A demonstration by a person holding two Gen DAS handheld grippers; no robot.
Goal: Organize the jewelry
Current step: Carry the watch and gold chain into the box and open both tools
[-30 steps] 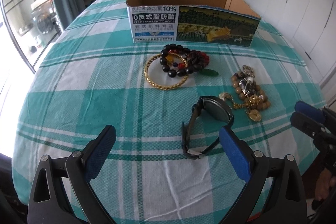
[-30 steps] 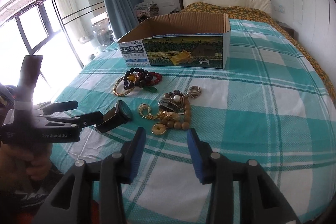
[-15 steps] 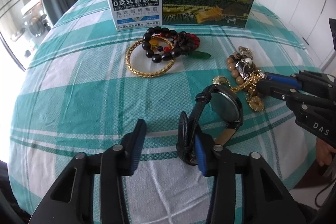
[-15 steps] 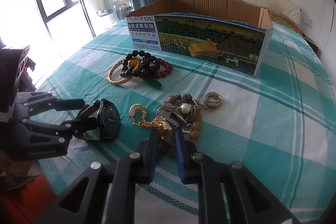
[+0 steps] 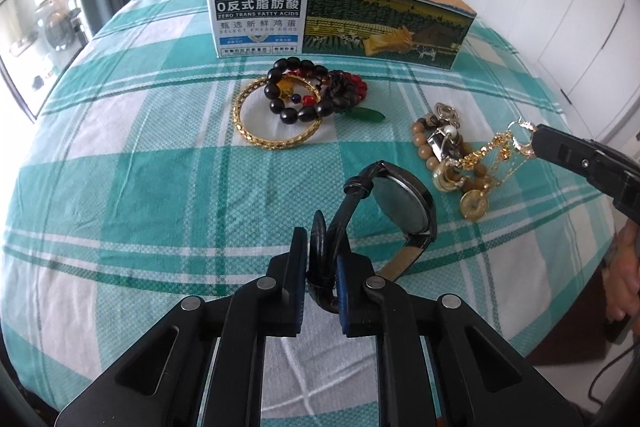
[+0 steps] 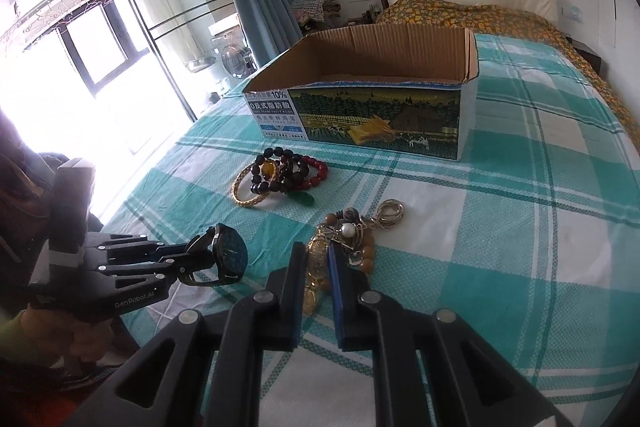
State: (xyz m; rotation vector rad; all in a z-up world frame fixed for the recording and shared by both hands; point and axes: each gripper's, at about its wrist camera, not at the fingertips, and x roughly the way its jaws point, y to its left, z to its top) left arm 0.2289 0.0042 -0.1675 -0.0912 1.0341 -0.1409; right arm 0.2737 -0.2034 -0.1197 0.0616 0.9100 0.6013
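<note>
Gripping jewelry in both grippers over the checked bedspread point(image 5: 140, 163).

Left gripper point(image 5: 322, 285) is clenched on the strap of a black wristwatch point(image 5: 400, 207), its face tilted up off the bed. Right gripper point(image 6: 316, 291) is clamped on a gold chain necklace point(image 5: 488, 163), whose coin pendant hangs toward a heap of wooden beads point(image 5: 428, 151). At 12 o'clock from the watch in the left wrist view lie a gold bangle point(image 5: 276, 131) and dark bead bracelets point(image 5: 312, 91), just in front of an open cardboard box point(image 5: 340, 19).
</note>
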